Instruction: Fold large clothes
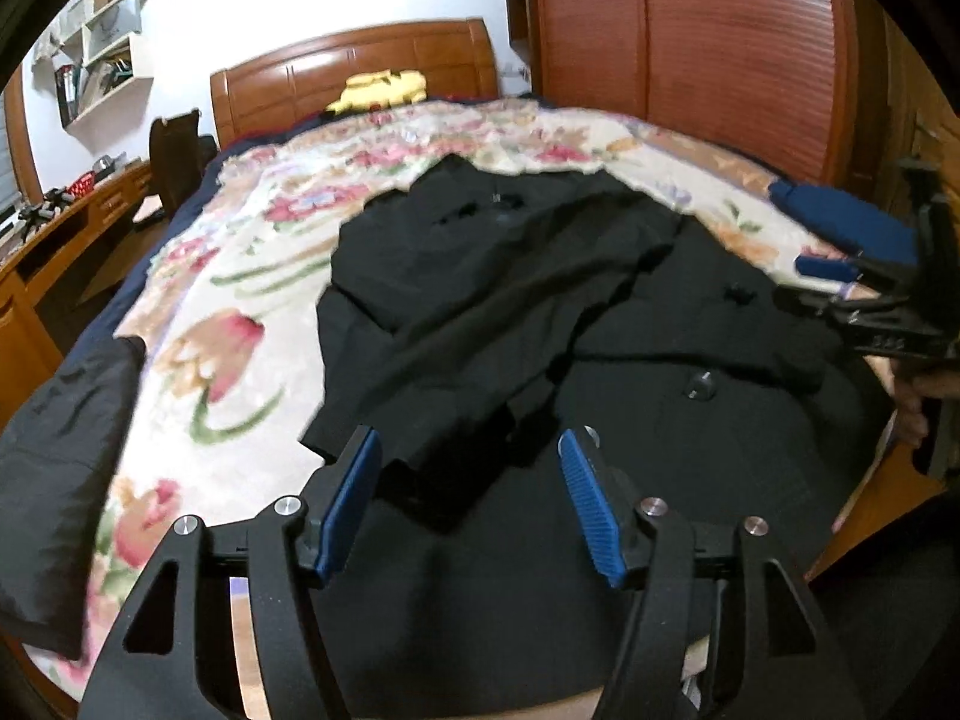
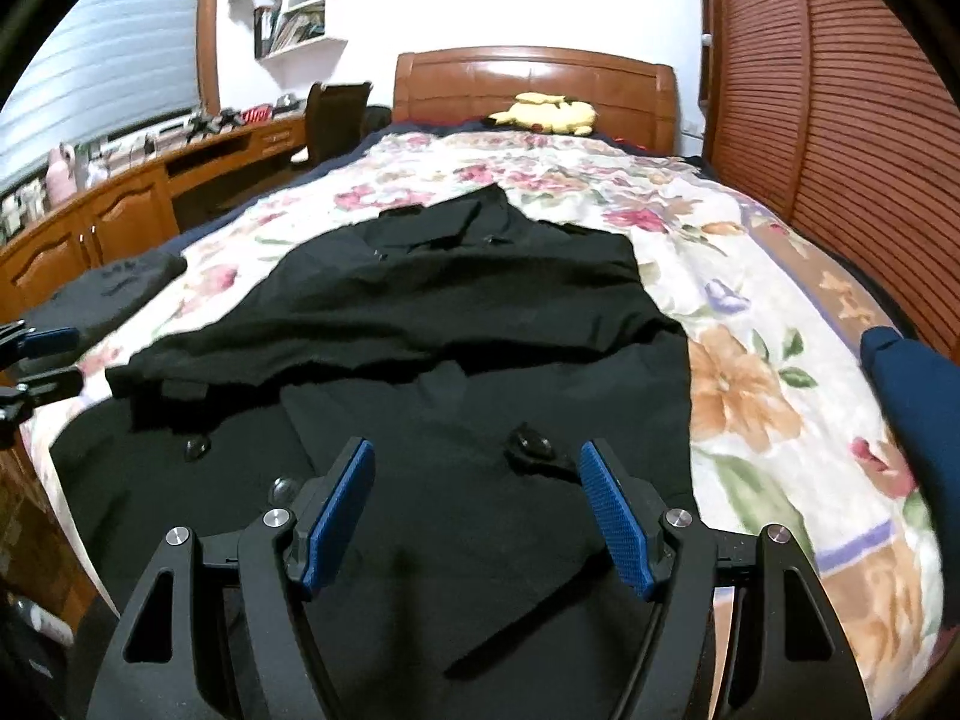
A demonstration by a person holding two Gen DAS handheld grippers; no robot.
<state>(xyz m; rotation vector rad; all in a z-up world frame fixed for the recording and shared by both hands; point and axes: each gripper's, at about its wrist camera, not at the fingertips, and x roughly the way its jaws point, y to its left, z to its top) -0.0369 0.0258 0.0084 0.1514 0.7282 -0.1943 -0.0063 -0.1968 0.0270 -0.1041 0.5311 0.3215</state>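
A: Grippers, status?
B: Left gripper (image 1: 468, 450) jaws wide, nothing btwn, hovered over near end of black coat (image 1: 540, 312). Right gripper (image 2: 477, 462) same: wide, empty, above coat front by a dark button (image 2: 529, 443).

A: Coat condition?
B: Lay on floral bedspread (image 2: 750, 312), collar twd headboard (image 2: 534, 84). One sleeve folded across chest; fabric wrinkled.

A: Obscured items?
B: Coat hem cut off below both grippers. Dark garment (image 1: 60, 450) at bed's left edge & blue garment (image 2: 918, 414) at right, both partly out of frame, blurred. Yellow plush (image 2: 546, 111) by headboard, details unclear.
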